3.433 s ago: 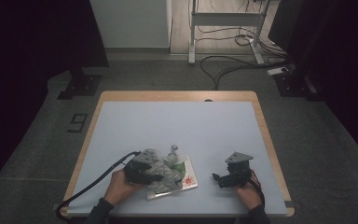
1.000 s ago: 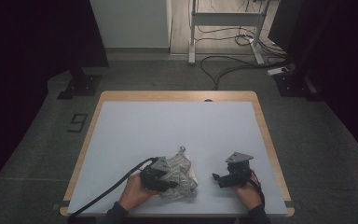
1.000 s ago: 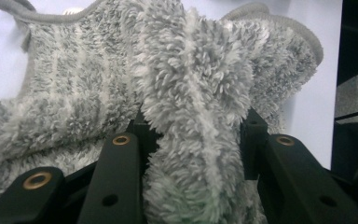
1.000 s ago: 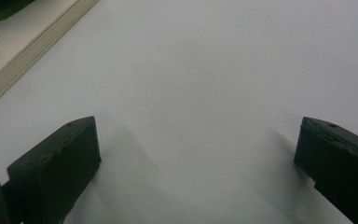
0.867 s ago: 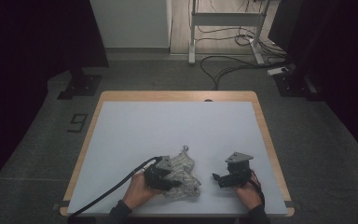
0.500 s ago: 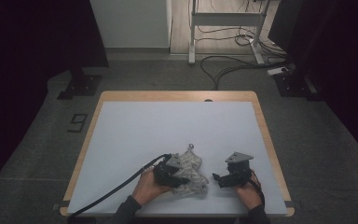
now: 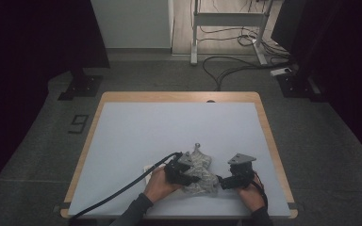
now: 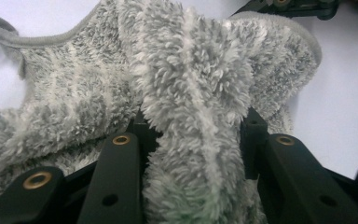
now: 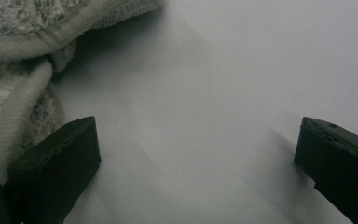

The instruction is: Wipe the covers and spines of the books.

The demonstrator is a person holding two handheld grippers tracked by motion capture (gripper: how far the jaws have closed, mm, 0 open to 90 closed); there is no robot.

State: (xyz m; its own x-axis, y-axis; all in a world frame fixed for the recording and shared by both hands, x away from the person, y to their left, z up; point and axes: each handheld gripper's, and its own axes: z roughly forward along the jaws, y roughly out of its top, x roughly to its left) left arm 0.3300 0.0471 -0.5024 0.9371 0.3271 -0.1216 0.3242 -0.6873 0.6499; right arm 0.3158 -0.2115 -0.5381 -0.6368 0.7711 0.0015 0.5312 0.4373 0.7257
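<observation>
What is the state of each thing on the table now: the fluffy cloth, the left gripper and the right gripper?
Grey fluffy cloth: crumpled in a heap on the table, one fold pinched.
Left gripper: jaws shut on a thick fold of the cloth.
Right gripper: jaws wide open, nothing between them, cloth edge beside one jaw.
Table: light top, bearing the cloth and both grippers.

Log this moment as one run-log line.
left gripper: shut on fluffy grey towel | right gripper: open, beside towel, holding nothing | towel bunched on table
</observation>
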